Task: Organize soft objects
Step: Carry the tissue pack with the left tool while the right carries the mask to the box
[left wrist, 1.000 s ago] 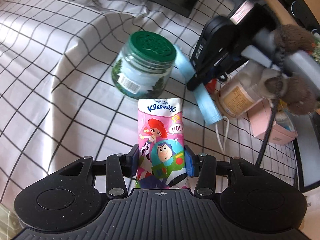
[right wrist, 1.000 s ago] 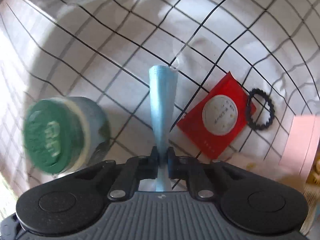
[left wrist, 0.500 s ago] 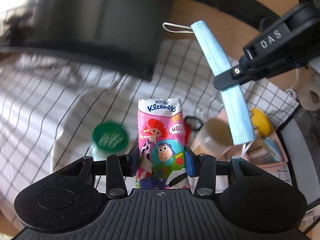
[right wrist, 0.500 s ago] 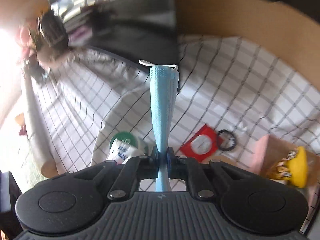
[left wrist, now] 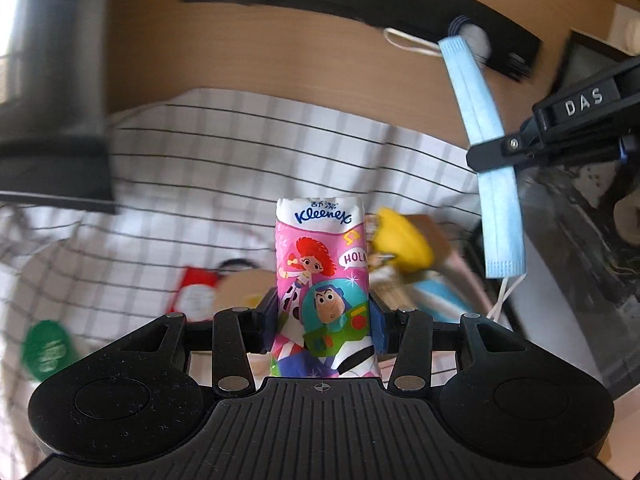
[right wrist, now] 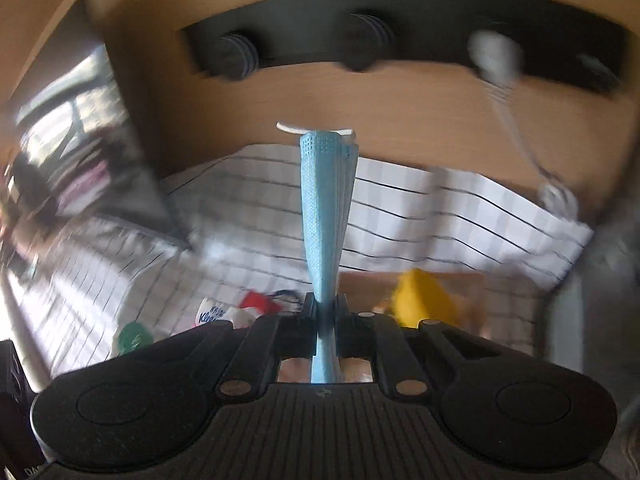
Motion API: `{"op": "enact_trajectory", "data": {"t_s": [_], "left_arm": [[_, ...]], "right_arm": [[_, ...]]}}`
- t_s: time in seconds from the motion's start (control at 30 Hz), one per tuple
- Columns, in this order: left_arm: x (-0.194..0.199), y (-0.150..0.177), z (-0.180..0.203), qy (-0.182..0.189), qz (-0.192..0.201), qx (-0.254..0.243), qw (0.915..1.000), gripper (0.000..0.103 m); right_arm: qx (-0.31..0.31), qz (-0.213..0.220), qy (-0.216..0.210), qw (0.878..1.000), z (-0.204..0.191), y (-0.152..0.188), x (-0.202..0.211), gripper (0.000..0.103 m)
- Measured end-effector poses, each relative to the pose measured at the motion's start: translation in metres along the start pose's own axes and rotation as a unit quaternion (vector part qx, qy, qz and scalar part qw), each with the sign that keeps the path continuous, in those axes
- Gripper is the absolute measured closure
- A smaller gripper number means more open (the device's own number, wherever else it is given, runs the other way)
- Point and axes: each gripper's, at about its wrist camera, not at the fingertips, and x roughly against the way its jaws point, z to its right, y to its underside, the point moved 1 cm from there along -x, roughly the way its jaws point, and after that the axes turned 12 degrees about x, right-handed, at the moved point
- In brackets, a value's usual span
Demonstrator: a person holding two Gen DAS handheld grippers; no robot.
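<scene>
The left gripper (left wrist: 323,320) was clamped on a pink cartoon-printed Kleenex tissue pack (left wrist: 322,276), its blue pads pressed against both sides of the pack's lower half, the jaws standing fairly wide around it; the pack stood upright between the fingers, raised above the white black-checked cloth (left wrist: 224,168) that covered the table. The right gripper (right wrist: 325,312) was closed tight on a folded pale blue disposable face mask (right wrist: 326,216), pinched at about mid-length; in the left wrist view the mask (left wrist: 480,120) hung slanted in the air above the cloth, a white ear loop showing at each end. On the cloth, to the pack's left, lay a red square sachet (left wrist: 194,296) and, further left, a blurred green jar lid (left wrist: 48,350); to the pack's right sat a pink tray (left wrist: 464,276) holding a yellow rounded object (left wrist: 404,240), too blurred to identify. Behind the cloth rose a light wooden panel (right wrist: 360,96) bearing a black rail of pegs (right wrist: 400,40).
</scene>
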Motion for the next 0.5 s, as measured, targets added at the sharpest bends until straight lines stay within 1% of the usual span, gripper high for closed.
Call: {"op": "enact_trajectory", "data": {"t_s": [0.13, 0.23, 0.37, 0.43, 0.5], "left_arm": [[-0.026, 0.007, 0.018, 0.031, -0.01, -0.003, 0.9994, 0.054], [-0.05, 0.007, 0.023, 0.058, -0.014, 0.009, 0.9982, 0.054], [-0.083, -0.003, 0.035, 0.078, -0.007, 0.029, 0.9965, 0.053], [-0.104, -0.011, 0.04, 0.082, -0.023, 0.033, 0.9958, 0.051], [-0.125, -0.018, 0.04, 0.071, -0.056, 0.034, 0.9953, 0.05]], "right_arm": [[-0.034, -0.003, 0.038, 0.999, 0.032, 0.021, -0.012, 0.095], [-0.042, -0.009, 0.054, 0.998, 0.04, 0.036, -0.027, 0.095], [-0.068, -0.035, 0.034, 0.996, 0.051, 0.051, -0.062, 0.095], [-0.083, -0.044, 0.038, 0.995, 0.055, 0.058, -0.08, 0.095], [-0.099, -0.049, 0.042, 0.993, 0.062, 0.065, -0.095, 0.095]]}}
